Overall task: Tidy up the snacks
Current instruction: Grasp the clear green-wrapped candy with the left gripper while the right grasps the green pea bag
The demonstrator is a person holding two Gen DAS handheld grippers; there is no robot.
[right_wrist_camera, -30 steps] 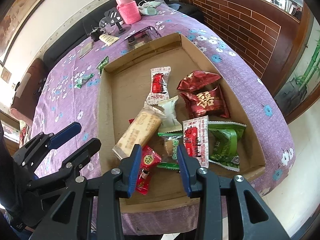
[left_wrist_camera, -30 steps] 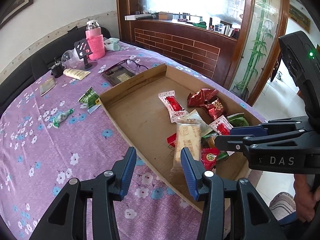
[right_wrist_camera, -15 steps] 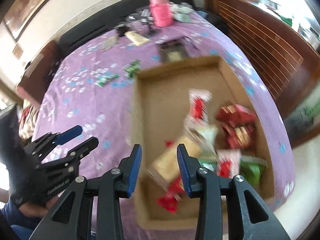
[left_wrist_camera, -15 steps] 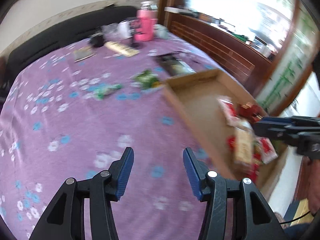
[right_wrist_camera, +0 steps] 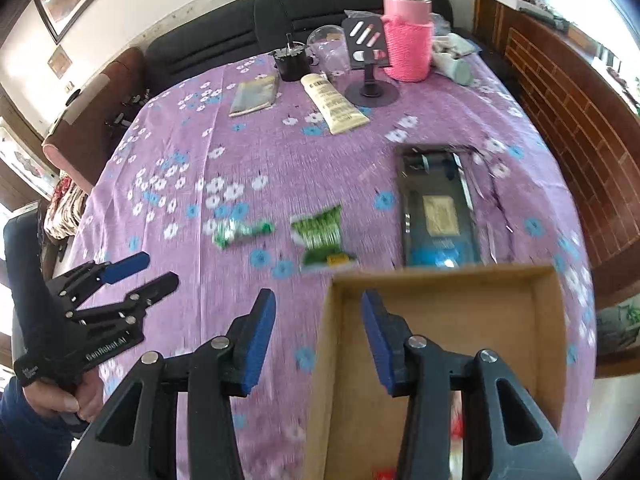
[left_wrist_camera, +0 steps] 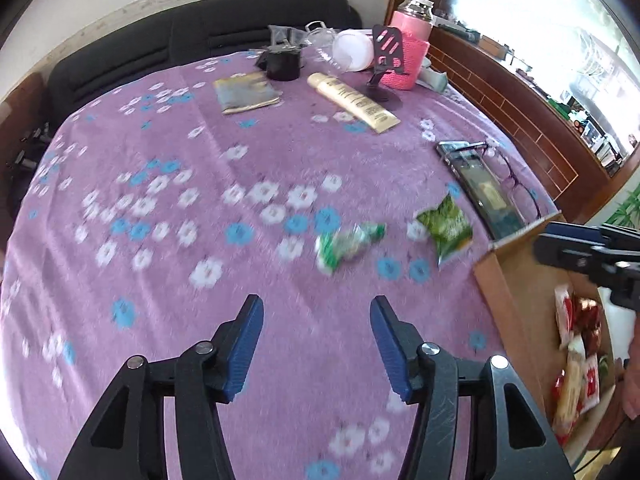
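- I am reading the left gripper (left_wrist_camera: 316, 344) with its jaws apart and opening, nothing between the blue pads, pointing down over bare purple tablecloth (left_wrist_camera: 168, 264)
- I am reading the right gripper (right_wrist_camera: 318, 340) with its jaws apart and opening, nothing between them, hanging over the near left wall of the cardboard tray (right_wrist_camera: 324, 360)
- Two green snack packets are lying loose on the cloth outside the tray: a twisted candy wrapper (right_wrist_camera: 240, 232) and, just beside it, a flat green pouch (right_wrist_camera: 322, 236) near the tray's far left corner
- Red and tan snacks (left_wrist_camera: 576, 364) are sitting inside the tray, blurred
- A dark glossy tray with eyeglasses (right_wrist_camera: 440, 208) is lying just beyond the cardboard tray
- A cream tube (right_wrist_camera: 332, 104), a phone stand (right_wrist_camera: 370, 64) and a pink-sleeved bottle (right_wrist_camera: 408, 28) are standing at the far edge
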